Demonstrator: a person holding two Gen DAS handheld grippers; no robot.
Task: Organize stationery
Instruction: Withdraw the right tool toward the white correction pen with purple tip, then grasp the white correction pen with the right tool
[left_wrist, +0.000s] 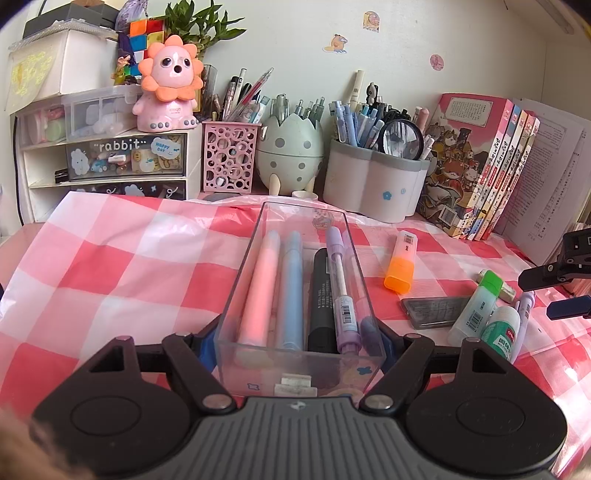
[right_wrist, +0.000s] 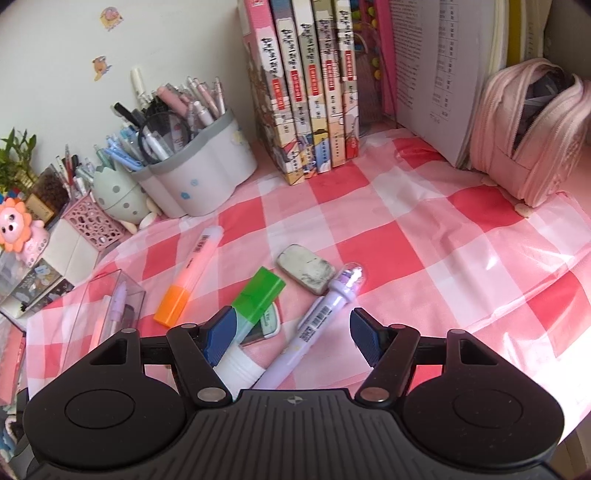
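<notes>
My left gripper (left_wrist: 297, 343) is shut on the near end of a clear plastic box (left_wrist: 236, 288) resting on the checked cloth. Inside the box lie a pink marker (left_wrist: 260, 288), a blue marker (left_wrist: 291, 291), a black marker (left_wrist: 321, 299) and a purple pen (left_wrist: 341, 291). My right gripper (right_wrist: 291, 326) is open, low over a loose lilac pen (right_wrist: 321, 317) that lies between its fingers untouched. A green-capped highlighter (right_wrist: 258, 291) passes under the left finger. An orange-capped highlighter (right_wrist: 192, 273) and a dirty eraser (right_wrist: 306, 269) lie just beyond.
Pen holders (left_wrist: 373, 184), an egg-shaped cup (left_wrist: 290, 155) and a pink mesh holder (left_wrist: 229, 158) line the back wall. A drawer unit (left_wrist: 125, 158) stands at back left. Upright books (right_wrist: 306, 92) and a pink pencil case (right_wrist: 532, 129) stand behind the loose items. A grey flat case (left_wrist: 432, 312) lies beside them.
</notes>
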